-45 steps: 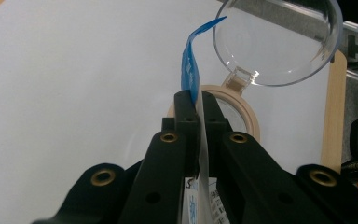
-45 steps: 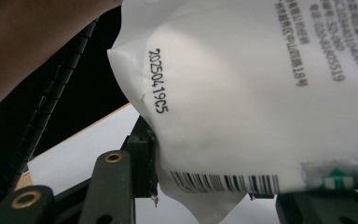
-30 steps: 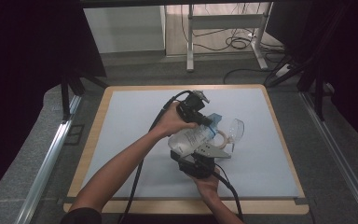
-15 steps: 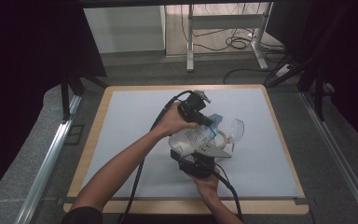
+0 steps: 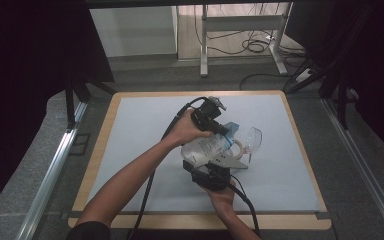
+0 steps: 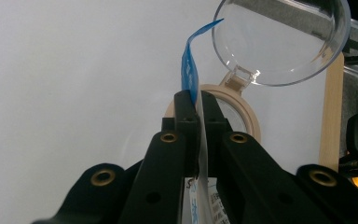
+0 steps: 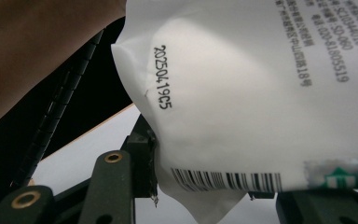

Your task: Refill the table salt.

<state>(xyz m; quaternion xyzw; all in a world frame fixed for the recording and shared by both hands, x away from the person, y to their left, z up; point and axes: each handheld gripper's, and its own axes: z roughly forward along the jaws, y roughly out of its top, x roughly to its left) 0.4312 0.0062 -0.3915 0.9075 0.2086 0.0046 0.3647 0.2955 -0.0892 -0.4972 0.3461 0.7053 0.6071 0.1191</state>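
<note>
We hold a white pouch point(image 5: 207, 147) over the middle of the tabletop point(image 5: 130, 130), both grippers on it. The left gripper point(image 6: 195, 100) is clamped on the pouch's thin blue-edged top strip point(image 6: 189, 70), its jaws pressed together on the film. The right gripper point(image 5: 211, 167) grips the pouch's lower end, jaws part-way closed on the bulging bag; in the right gripper view the barcode point(image 7: 223, 179) and a printed date code point(image 7: 162, 77) sit just above them.

Just beyond the pouch, a round jar point(image 6: 244, 116) with a tan rim stands on the tabletop, its clear hinged lid point(image 6: 279, 39) flipped open behind it. The left gripper view looks straight down the strip towards the jar's mouth.

We judge the step in hand to be opening the pouch, or tipping it, so the contents go into the jar. To do it well, we should keep the right gripper's hold firm but not crushing, so the bag does not burst or slip. The left gripper should pull the strip steadily along the seal line rather than jerk it. The pouch's mouth wants to stay above the jar's opening and clear of the lid, so nothing lands on the tabletop. Whether the seal is already torn, we cannot tell.
</note>
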